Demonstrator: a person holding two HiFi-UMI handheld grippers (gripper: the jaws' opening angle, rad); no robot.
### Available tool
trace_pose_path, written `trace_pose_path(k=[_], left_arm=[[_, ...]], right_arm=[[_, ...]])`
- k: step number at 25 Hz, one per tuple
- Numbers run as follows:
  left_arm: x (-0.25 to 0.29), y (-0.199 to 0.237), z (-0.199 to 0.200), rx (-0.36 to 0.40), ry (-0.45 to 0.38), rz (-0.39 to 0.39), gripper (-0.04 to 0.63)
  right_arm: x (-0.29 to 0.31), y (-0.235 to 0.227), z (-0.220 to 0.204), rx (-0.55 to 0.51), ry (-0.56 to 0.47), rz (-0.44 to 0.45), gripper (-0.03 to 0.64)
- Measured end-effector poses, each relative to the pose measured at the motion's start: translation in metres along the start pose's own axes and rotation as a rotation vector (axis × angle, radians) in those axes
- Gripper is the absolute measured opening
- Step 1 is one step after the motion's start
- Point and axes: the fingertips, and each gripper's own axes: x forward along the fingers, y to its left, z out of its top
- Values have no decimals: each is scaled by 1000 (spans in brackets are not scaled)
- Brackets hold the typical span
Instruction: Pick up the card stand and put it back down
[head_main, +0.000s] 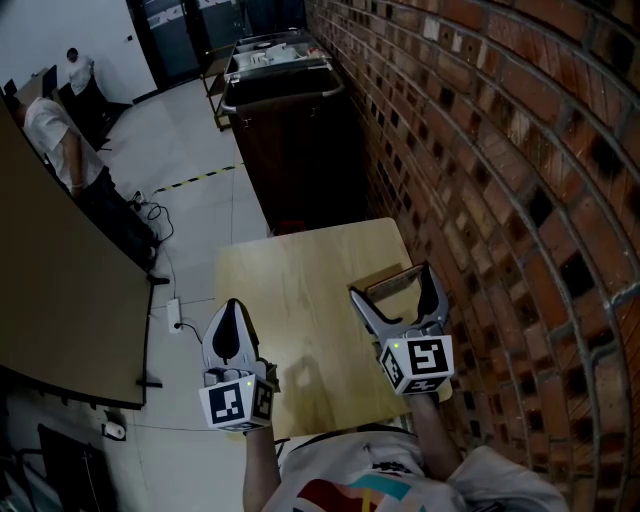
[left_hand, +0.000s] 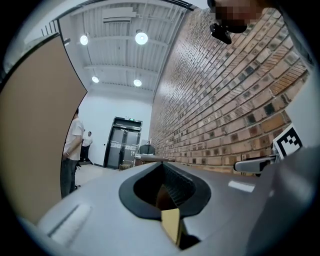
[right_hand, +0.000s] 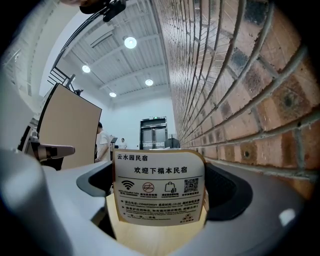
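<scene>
The left claw (head_main: 232, 304) was pressed together and held nothing. It hung over the near left part of the tabletop (head_main: 300, 290), well apart from the right claw (head_main: 392, 282).

The right claw reached forward with its two jaws set wide. The card stand (right_hand: 159, 187) sat upright between them, out at their tips. In the right gripper view the printed face of the card filled the gap from one jaw to the other, with no background showing at either side edge. The claw therefore seemed to pinch the stand by its two sides.

Pale wood showed directly under the card's lower edge. Whether the stand rested on the tabletop or hung just clear of it could not be told.

By that reading, the grasp was made. At the least, the release was left to do, and possibly the lift and set-down as well.

Just to the right of the right claw ran a brick wall (head_main: 500, 150). Far ahead of both claws stood a dark cart (head_main: 285, 110). Off to the far left, two people (head_main: 62, 135) stood on a pale floor.
</scene>
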Motion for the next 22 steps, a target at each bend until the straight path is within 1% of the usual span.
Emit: trace_pose_path(k=[5,9,12,18,22], left_arm=[[-1,0,-1,-7,2,7,5],[-1,1,-6,-24,16,12,5],[-1,5,-9,-39,18,23,5],[3,9,-17,-38,48,25,5],[8,12,-23,-35,59,30,5]], right_arm=[[10,-2,-11,9,15,3,557],[33,-11,-32,-11,55,-13,556],[56,-18,-47,3,84,-23,556],[100,-32,-83,1,165,-44,556],[129,-41,-120,-10,243,-65,557]])
